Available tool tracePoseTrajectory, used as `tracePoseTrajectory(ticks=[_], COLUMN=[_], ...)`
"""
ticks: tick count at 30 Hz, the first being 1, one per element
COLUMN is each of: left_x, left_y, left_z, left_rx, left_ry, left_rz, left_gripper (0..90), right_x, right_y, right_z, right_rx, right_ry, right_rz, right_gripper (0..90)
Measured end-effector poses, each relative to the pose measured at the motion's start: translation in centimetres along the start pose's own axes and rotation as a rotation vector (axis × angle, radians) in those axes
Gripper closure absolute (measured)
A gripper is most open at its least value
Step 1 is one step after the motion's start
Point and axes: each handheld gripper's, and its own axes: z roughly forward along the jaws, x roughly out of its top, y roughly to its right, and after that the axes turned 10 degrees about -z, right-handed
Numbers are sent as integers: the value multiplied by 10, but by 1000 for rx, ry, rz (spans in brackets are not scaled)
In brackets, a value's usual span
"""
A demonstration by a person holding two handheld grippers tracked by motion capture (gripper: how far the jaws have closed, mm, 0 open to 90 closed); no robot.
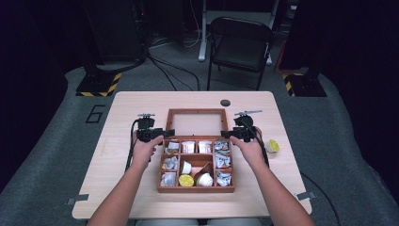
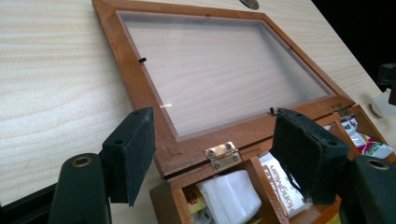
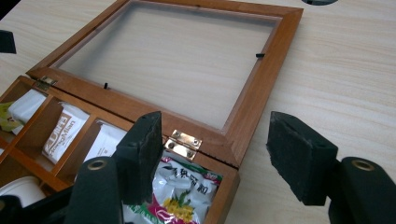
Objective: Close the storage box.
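An open wooden box (image 1: pixel 196 189) with several compartments of sachets and small cups sits mid-table. Its clear-paned lid (image 1: pixel 196 111) lies flat behind it. My left gripper (image 1: pixel 162 133) is at the box's rear left corner and is open. Its pads (image 2: pixel 135 151) straddle the brass hinge (image 2: pixel 223 153) without touching the lid frame (image 2: pixel 140 93). My right gripper (image 1: pixel 231 133) is open at the rear right corner. Its jaws hang either side of the other hinge (image 3: pixel 183 142) and the lid's corner (image 3: pixel 261 88), above a green and pink packet (image 3: pixel 182 198).
A yellow-lidded cup (image 1: pixel 272 146) stands on the table right of the box, near my right hand. A dark round disc (image 1: pixel 225 102) lies behind the lid. A folding chair (image 1: pixel 240 42) stands beyond the table's far edge. Bare tabletop (image 1: pixel 122 113) lies left and right.
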Motion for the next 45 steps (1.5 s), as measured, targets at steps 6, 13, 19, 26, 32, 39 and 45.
tracePoseTrajectory(ticks=[6, 13, 19, 26, 32, 39, 45], left_x=[0, 2, 3, 6, 6, 6, 6], left_y=[-8, -13, -10, -6, -10, -10, -11], left_z=[11, 23, 31, 38, 41, 45, 46], left_rx=[32, 66, 82, 108, 106, 114, 112], left_ry=[-14, -47, -57, -59, -75, -75, -75], left_rz=[-25, -61, -58, -38, -43, -50, -52], left_gripper=[302, 309, 309, 301, 302, 298, 288], right_x=[0, -2, -3, -1, 2, 1, 1], right_y=[4, 8, 10, 12, 11, 11, 12], right_z=[12, 21, 26, 30, 34, 44, 50], right_rx=[-8, -2, -1, -11, -6, -3, 3], right_ry=[-10, -23, -35, -39, -45, -69, -76], right_rz=[13, 51, 57, 59, 69, 84, 96], right_gripper=[356, 356, 364, 364, 364, 343, 337])
